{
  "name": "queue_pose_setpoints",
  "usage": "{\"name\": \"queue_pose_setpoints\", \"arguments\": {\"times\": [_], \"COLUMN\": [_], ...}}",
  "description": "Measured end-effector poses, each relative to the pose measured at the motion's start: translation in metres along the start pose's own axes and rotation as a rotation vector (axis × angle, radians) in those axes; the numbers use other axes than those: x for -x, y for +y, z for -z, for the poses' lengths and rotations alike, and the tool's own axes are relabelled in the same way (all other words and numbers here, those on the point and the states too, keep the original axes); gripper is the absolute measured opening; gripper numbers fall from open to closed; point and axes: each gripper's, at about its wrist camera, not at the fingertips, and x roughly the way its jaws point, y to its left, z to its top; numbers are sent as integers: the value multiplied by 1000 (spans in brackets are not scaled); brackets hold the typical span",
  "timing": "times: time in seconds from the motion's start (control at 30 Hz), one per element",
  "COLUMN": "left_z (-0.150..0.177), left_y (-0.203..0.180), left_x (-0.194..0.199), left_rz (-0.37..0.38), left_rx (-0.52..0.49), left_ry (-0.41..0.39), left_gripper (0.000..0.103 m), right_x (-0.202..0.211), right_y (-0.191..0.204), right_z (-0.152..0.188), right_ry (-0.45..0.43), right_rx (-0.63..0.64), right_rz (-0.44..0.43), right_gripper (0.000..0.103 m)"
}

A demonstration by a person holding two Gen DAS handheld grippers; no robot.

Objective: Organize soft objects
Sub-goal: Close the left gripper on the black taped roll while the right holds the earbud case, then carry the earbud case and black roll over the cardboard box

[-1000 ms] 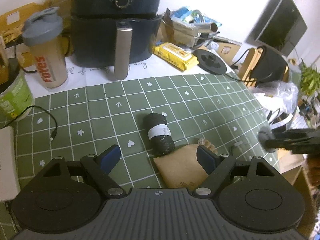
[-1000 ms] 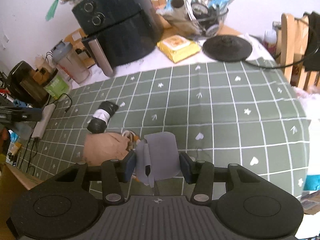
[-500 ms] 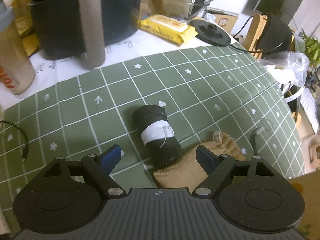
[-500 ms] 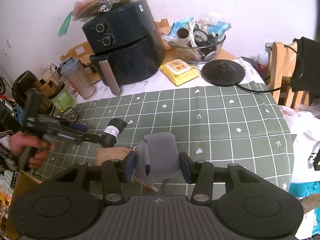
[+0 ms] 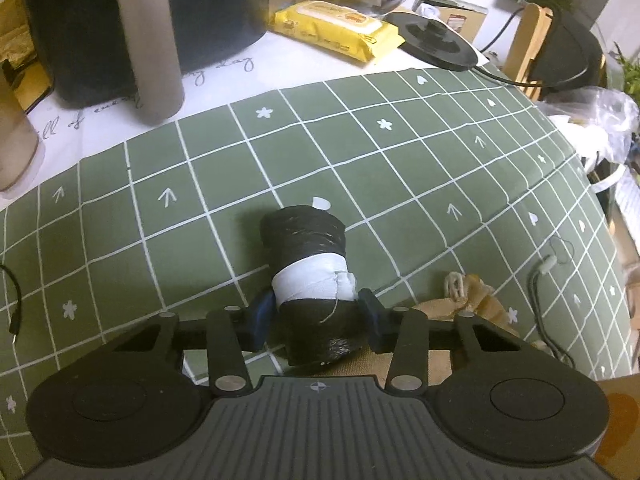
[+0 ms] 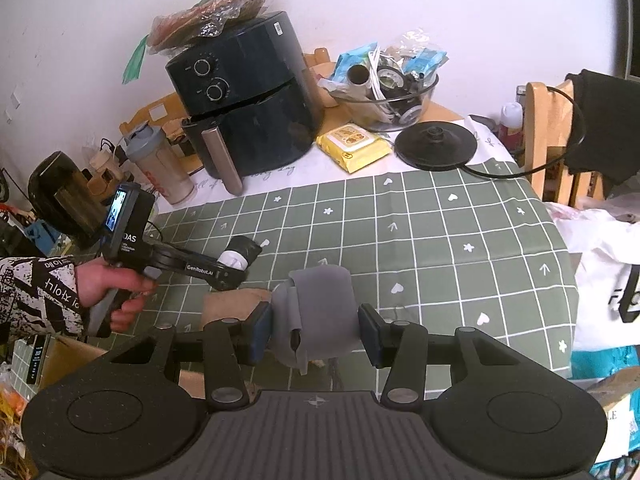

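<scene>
A black fabric roll with a white band (image 5: 310, 276) lies on the green checked tablecloth (image 5: 400, 184). My left gripper (image 5: 314, 314) is shut on the near end of the roll; it also shows in the right wrist view (image 6: 236, 262). A tan drawstring pouch (image 5: 452, 320) lies just right of the roll, partly under the gripper. My right gripper (image 6: 316, 330) is shut on a grey folded cloth (image 6: 320, 308) and holds it above the table's near edge, over the pouch (image 6: 230, 306).
A black air fryer (image 6: 244, 96) with a metal handle (image 5: 150, 40) stands at the back. A yellow wipes pack (image 5: 336, 30), a kettle base (image 5: 434, 40), a shaker bottle (image 6: 158, 164) and a glass bowl (image 6: 388, 92) stand behind. A chair (image 6: 560, 140) is right.
My left gripper moved forward and closed its fingers around the black roll. My right gripper rose and pulled back a little with the grey cloth still in it.
</scene>
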Motion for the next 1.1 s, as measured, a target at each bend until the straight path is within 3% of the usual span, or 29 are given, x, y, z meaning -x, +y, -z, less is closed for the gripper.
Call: {"name": "queue_pose_setpoints", "arguments": {"times": [0.43, 1.1], "left_z": [7, 44], "left_y": [2, -27], "left_x": [62, 182], "left_rz": [-14, 2], "left_rx": [10, 90], "left_ry": [-94, -266], "left_gripper": [42, 42], "right_x": [16, 40], "right_y": [3, 36], "right_z": [0, 6], "right_ry": [-12, -6], "right_rx": [34, 126], "right_rz": [-31, -185], "right_gripper": [50, 50]}}
